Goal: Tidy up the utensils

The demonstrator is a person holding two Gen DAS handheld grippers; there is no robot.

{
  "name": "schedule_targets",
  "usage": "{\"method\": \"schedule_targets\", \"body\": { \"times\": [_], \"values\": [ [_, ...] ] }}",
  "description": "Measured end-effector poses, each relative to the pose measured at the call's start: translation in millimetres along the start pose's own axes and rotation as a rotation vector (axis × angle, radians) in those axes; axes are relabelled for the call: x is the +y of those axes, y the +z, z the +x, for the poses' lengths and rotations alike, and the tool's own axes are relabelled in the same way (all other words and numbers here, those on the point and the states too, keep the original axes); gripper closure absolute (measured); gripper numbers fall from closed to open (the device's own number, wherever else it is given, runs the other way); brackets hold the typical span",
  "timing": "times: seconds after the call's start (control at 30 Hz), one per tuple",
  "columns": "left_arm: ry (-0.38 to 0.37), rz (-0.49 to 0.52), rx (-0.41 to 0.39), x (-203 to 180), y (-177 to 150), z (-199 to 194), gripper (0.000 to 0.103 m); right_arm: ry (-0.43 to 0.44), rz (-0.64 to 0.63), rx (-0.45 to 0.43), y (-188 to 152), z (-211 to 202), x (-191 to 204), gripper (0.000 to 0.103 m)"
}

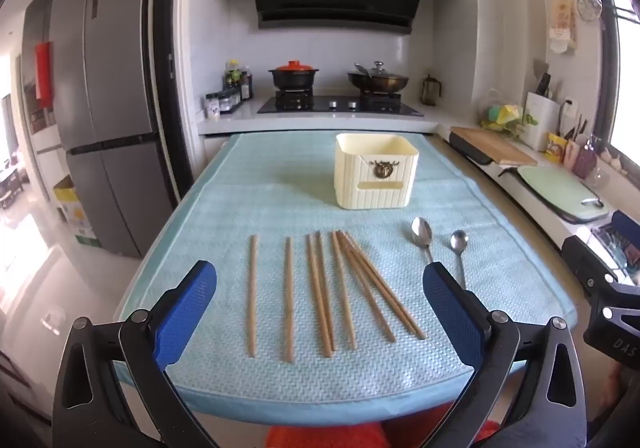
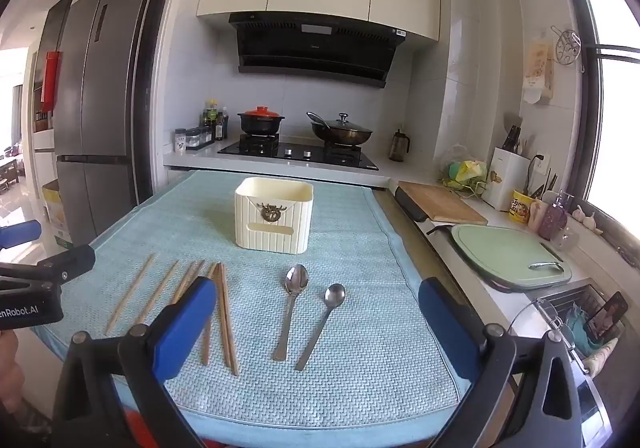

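Note:
Several wooden chopsticks (image 1: 320,292) lie side by side on the light blue mat (image 1: 260,188). Two steel spoons (image 1: 422,236) lie to their right, bowls pointing away. A cream ribbed holder box (image 1: 376,176) stands upright behind them, seemingly empty. My left gripper (image 1: 320,280) is open and empty, hovering near the mat's front edge over the chopsticks. In the right wrist view, my right gripper (image 2: 316,300) is open and empty above the spoons (image 2: 296,284), with the chopsticks (image 2: 224,312) to the left and the box (image 2: 274,214) behind.
A stove (image 1: 340,104) with a red-lidded pot and a wok stands behind the table. On the right, a counter holds a wooden board (image 2: 440,202), a green cutting board (image 2: 508,256) and a sink rack. A fridge (image 1: 108,108) stands on the left.

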State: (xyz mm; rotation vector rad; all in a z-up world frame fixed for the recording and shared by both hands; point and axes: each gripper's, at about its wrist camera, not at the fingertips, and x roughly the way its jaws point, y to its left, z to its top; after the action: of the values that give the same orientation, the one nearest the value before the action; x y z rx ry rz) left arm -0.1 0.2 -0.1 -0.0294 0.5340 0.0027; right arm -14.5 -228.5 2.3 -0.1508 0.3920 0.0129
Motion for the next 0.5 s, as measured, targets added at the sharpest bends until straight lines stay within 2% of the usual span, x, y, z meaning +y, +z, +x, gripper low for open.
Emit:
{"method": "schedule_targets", "body": {
  "times": [0.2, 0.43, 0.5],
  "values": [
    [0.007, 0.002, 0.004, 1, 0, -2, 0.000, 0.009, 0.012, -0.009, 0, -3, -2, 0.000],
    [0.015, -0.002, -0.010, -4, -19, -6, 0.000, 0.011, 0.014, -0.020, 2, 0, 7, 0.000],
    [0.005, -0.005, 0.004, 0, -14, 1, 0.000, 0.012, 0.014, -0.020, 3, 0, 9, 0.000]
  ]
}}
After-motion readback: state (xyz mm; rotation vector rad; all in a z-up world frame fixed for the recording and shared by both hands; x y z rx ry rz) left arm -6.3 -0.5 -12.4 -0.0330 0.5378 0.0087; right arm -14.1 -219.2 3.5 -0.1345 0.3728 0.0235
